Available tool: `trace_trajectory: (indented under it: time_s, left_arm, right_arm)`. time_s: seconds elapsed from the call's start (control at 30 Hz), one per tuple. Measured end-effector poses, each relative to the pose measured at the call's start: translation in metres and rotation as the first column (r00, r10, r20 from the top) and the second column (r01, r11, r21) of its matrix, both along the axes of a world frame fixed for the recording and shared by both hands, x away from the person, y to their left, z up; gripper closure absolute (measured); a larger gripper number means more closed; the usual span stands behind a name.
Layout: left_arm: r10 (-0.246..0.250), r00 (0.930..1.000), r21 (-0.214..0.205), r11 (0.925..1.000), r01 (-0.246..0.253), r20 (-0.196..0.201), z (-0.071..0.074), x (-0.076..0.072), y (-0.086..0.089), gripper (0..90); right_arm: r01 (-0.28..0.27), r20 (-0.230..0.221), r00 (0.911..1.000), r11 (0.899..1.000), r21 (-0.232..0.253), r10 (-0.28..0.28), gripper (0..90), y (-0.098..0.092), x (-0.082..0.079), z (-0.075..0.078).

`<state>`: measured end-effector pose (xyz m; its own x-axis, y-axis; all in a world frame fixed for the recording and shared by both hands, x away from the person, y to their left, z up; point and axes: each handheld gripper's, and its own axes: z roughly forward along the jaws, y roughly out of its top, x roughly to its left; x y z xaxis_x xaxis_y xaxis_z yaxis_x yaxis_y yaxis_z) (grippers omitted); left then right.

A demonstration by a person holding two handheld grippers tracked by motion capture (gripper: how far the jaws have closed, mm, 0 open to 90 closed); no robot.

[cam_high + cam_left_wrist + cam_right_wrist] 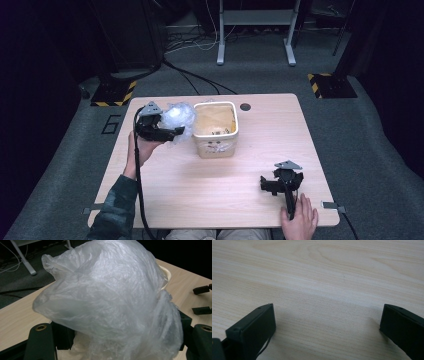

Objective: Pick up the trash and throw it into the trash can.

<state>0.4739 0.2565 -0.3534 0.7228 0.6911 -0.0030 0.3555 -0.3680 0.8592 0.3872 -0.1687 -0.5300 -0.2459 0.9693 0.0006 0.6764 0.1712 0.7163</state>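
two tongs (176,133) (263,184) — left grips plastic bag (107,302), right spread wide, beside bucket (215,129)

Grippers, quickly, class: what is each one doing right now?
Left gripper: shut on the plastic bag, beside the bucket.
Right gripper: open, holding nothing, low over the table.

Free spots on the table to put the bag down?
Bare wood between the tub and right gripper, along the near edge, and right of the tub. Crowded at far left, where the left gripper holds the plastic bag beside the tub.
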Motion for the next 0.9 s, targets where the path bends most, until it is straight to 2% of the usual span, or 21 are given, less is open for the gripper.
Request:
trace_trajectory:
  time_s: [0.47, 0.9]
  left_arm:
    - [-0.039, 0.9992, -0.015, 0.9991, 0.039, 0.000, 0.008, 0.018, -0.025, 27.2]
    - [-0.067, 0.9976, -0.020, 0.9976, 0.067, -0.016, 0.004, 0.037, -0.052, 27.2]
  right_arm:
    - [0.000, 0.000, 1.0000, 1.000, 0.000, 0.000, 0.0, 0.000, 0.000, 0.000]
    - [0.006, 0.000, 1.0000, 1.000, 0.005, -0.006, 0.0, 0.000, 0.000, 0.000]
